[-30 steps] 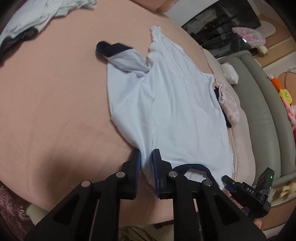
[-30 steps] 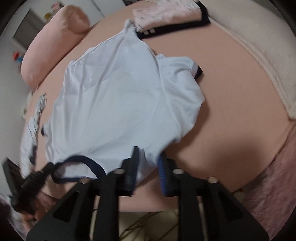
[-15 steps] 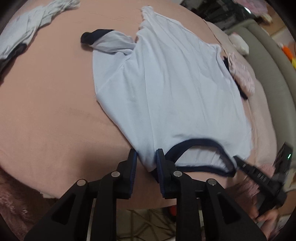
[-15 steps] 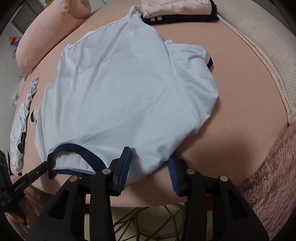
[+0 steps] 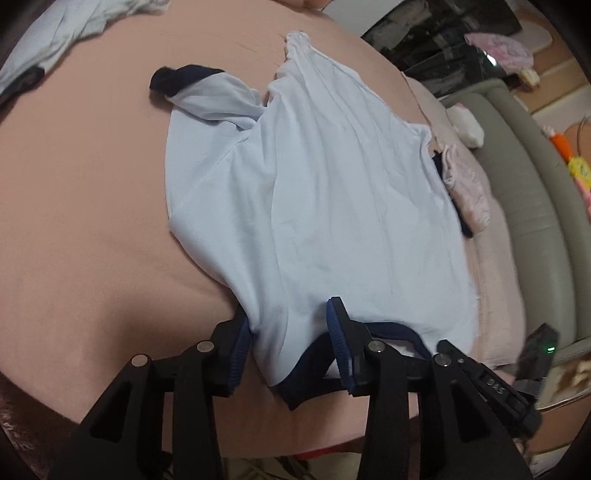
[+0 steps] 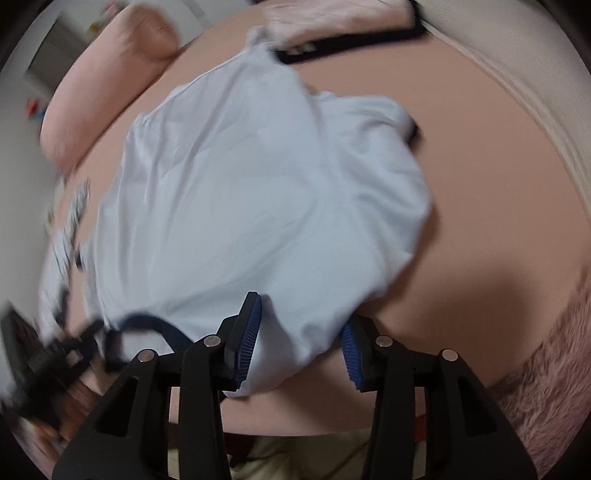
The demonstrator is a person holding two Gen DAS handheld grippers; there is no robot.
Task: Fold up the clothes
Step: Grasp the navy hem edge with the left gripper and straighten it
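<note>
Left gripper (image 5: 290,349) and right gripper (image 6: 297,341) are both seen spread, each straddling a shoulder of one pale blue shirt (image 5: 325,206) laid flat on the pink bed (image 5: 74,206); one folded pink garment (image 5: 467,192) is seen beside the hem

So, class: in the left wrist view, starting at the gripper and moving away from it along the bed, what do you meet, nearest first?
Left gripper → navy collar → light blue shirt body → navy-cuffed sleeve → crumpled pale garment at the far left corner.
</note>
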